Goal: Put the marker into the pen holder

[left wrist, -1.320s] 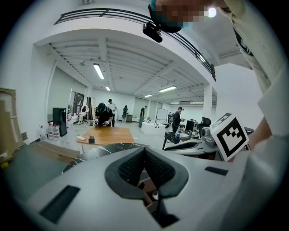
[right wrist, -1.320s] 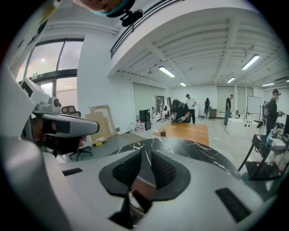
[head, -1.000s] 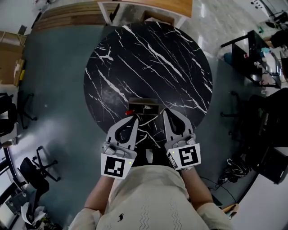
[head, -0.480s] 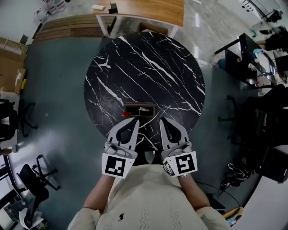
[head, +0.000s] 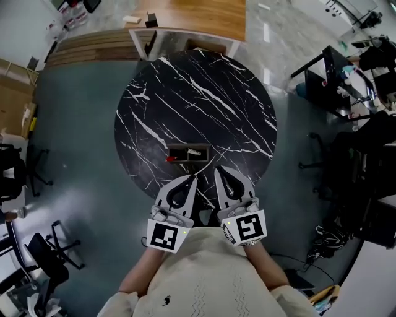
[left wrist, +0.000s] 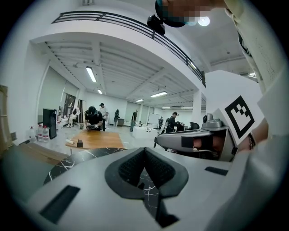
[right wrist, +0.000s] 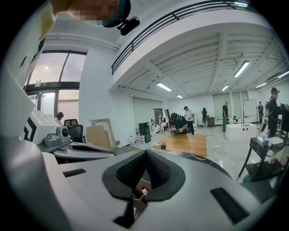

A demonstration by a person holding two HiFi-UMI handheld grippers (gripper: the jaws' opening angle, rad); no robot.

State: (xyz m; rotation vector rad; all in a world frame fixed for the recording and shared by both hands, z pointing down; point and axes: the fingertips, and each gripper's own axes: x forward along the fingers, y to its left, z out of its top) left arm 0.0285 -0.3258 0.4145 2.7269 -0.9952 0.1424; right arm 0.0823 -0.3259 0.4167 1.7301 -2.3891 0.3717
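Observation:
In the head view a dark rectangular pen holder (head: 185, 148) lies on the near part of the round black marble table (head: 204, 86). A small red end (head: 171, 159) shows at its left corner and a white marker-like piece (head: 193, 151) lies across its top. My left gripper (head: 193, 178) and right gripper (head: 217, 169) hover side by side just short of the holder, both shut and empty. The left gripper view shows that gripper (left wrist: 144, 150) with its jaws pressed together. In the right gripper view, a brownish box with a white piece (right wrist: 142, 191) shows below the shut gripper (right wrist: 146, 152).
A wooden desk (head: 192, 12) stands beyond the table. Office chairs (head: 43, 247) are on the left floor, and a dark desk with clutter (head: 346, 74) is on the right. Cardboard (head: 12, 86) leans at the far left. Several people stand far off in the hall.
Both grippers have drawn back toward my body and closer to each other. The gap between their tips and the pen holder has grown. The holder has not moved on the table.

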